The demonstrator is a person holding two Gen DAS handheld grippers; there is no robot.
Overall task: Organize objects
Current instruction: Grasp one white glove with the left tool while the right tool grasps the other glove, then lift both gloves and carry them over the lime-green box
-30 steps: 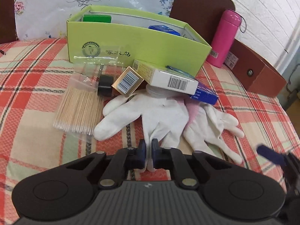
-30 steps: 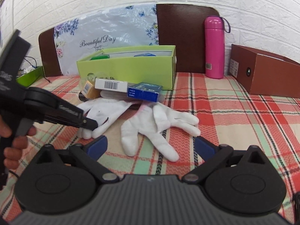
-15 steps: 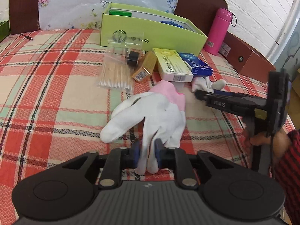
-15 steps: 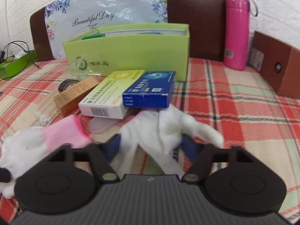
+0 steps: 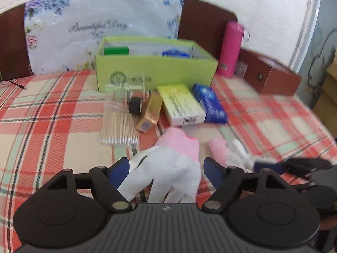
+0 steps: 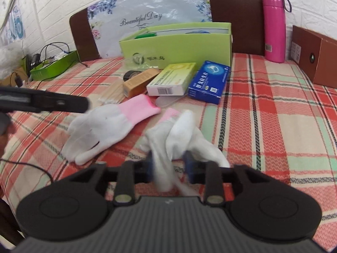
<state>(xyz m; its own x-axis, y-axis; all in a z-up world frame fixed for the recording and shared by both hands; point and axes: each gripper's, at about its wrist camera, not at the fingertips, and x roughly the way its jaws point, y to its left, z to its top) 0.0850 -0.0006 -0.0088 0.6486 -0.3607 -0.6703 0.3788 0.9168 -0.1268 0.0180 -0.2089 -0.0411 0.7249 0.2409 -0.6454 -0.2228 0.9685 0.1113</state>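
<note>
Left claw: fingers spread wide apart, gripping nothing; the left glove's fingertips lie between them.
Left glove: white with a pink cuff, flat on the checked cloth, cuff pointing toward the boxes, finger ends toward the camera.
Cotton swab bag: clear packet of wooden-stemmed swabs, left of the box cluster, just beside the gold box.
Black roll: small dark roll resting at the top edge of the swab bag.
Gold box: narrow carton, lying between the swab bag and the yellow box.
Green storage box: open-topped, behind the loose items, holding a green item and a blue item.
Yellow box: flat carton with a barcode end, touching the blue box on its right.
Blue box: lies flat, right end of the cluster.
Right glove: white with a pink cuff, bunched and raised off the cloth.
Right claw: fingers drawn in and clamped on the right glove's fingers.
Pink bottle: upright at the back, between the green storage box and the brown box.
Surface: red, green and cream checked cloth covering the tabletop.
</note>
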